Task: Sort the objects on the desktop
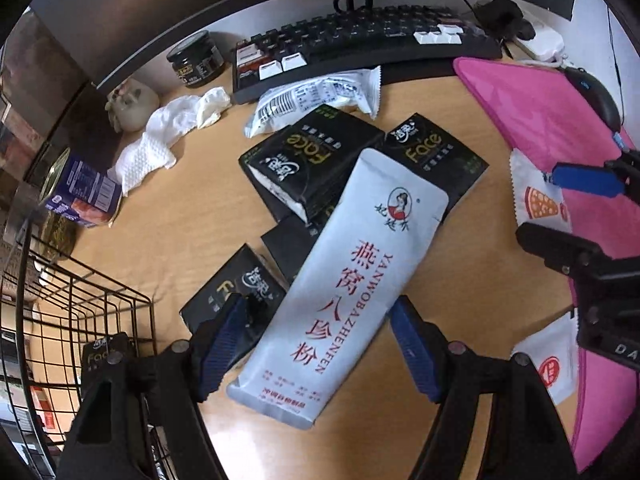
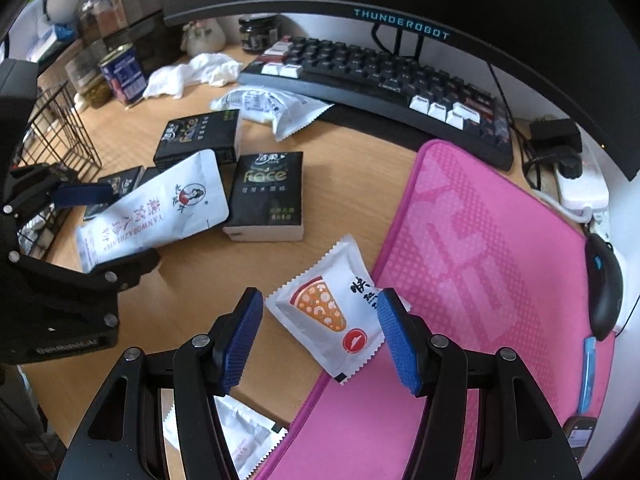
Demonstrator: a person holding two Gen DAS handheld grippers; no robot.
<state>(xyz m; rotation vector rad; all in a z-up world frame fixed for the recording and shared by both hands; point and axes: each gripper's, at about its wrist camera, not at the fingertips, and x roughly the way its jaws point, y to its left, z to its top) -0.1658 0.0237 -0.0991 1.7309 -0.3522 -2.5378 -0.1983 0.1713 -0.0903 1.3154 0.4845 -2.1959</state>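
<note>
My left tool hangs steeply over the table with its jaws spread wide, and the long white powder sachet lies lengthwise in the gap between them; its near end reaches back toward me and neither blue pad touches it, so nothing is gripped. Under and beyond the sachet sit several black tissue packs, one of them just by my left-hand finger, and a wire basket stands off to the left of the tool with another black pack inside. My right tool is about half open above a small white snack packet printed with a pizza slice. The packet lies between the fingers, half on the wood and half on the edge of the pink mat; the right-hand pad overlaps its corner in the picture, but I cannot tell whether it touches, and the left-hand pad stands clear of it. Farther ahead of both tools are a crumpled white wrapper, a black keyboard and the lower edge of a monitor.
</note>
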